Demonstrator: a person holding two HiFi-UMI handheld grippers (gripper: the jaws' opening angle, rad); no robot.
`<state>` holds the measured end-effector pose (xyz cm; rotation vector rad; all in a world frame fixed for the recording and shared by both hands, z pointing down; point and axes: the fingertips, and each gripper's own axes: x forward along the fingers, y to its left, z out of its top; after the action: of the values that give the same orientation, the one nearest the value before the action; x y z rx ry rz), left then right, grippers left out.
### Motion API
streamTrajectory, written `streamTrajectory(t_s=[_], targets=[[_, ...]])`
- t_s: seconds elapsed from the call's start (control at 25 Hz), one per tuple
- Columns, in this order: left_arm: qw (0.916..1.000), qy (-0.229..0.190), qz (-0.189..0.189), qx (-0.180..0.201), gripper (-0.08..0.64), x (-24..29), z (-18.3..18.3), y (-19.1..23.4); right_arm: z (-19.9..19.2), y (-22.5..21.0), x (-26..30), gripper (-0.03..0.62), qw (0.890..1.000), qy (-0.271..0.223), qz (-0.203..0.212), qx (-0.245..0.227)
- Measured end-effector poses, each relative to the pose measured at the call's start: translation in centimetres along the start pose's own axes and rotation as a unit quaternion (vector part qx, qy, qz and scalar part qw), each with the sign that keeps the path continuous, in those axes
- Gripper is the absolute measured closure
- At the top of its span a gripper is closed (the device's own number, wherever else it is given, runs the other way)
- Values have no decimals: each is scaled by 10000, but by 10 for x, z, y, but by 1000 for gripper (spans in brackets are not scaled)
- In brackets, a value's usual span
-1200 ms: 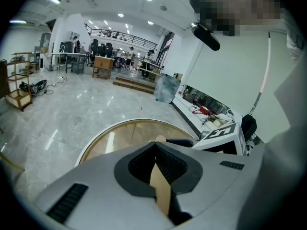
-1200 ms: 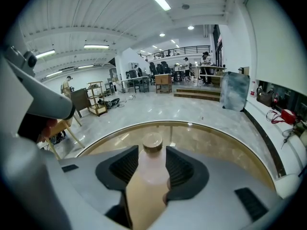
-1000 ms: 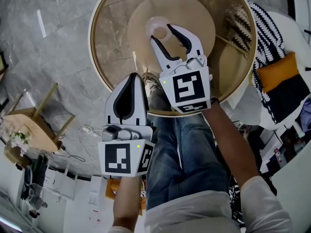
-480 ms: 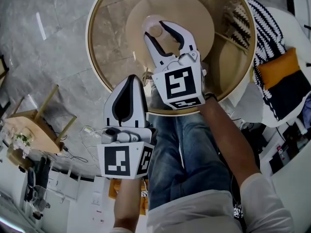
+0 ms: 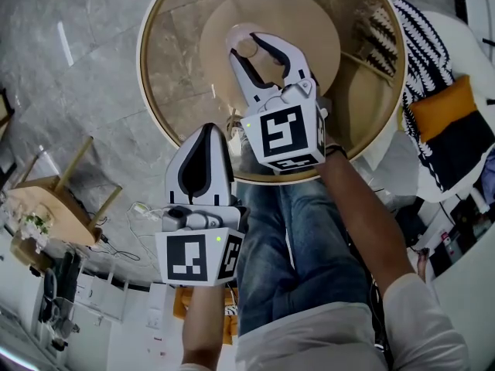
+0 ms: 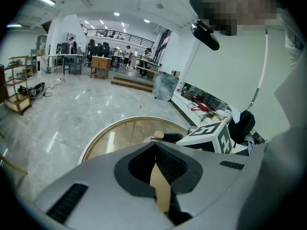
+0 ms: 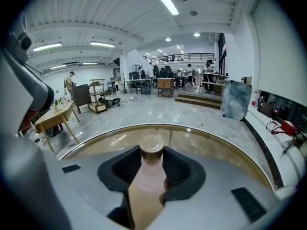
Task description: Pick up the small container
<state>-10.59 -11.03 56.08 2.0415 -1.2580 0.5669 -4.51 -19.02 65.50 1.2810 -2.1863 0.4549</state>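
The small container [image 5: 246,49], a frosted bottle with a wooden cap, stands on the round glass table [image 5: 155,107]. My right gripper [image 5: 251,42] reaches over the table with the bottle between its jaws. In the right gripper view the container [image 7: 149,176] fills the gap of that gripper [image 7: 151,150], and both pads lie against its sides. The jaws have just been closing in on it. My left gripper [image 5: 210,127] hangs back at the table's near rim, its tips together with nothing between them. Its own view shows the left gripper [image 6: 154,144] pointing at the table [image 6: 96,143].
A wooden disc [image 5: 309,22] shows under the glass. To the right is a white seat with a striped cushion [image 5: 421,49] and an orange one [image 5: 441,110]. On the floor to the left are a small wooden table [image 5: 46,199] and cables [image 5: 139,207]. The person's legs [image 5: 309,238] are below.
The right gripper has rolled a little and its jaws have drawn in around the container. The left gripper has kept still.
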Motion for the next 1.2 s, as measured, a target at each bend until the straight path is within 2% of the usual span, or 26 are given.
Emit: streamTrajectory(t_s=[0.68, 1.2], targets=[[9999, -84, 47, 63, 551, -17, 0, -1, -8, 2, -15, 446, 9998, 57, 114, -164], [9996, -200, 47, 182, 551, -36, 15, -4, 10, 9, -36, 446, 9996, -43, 223, -147]])
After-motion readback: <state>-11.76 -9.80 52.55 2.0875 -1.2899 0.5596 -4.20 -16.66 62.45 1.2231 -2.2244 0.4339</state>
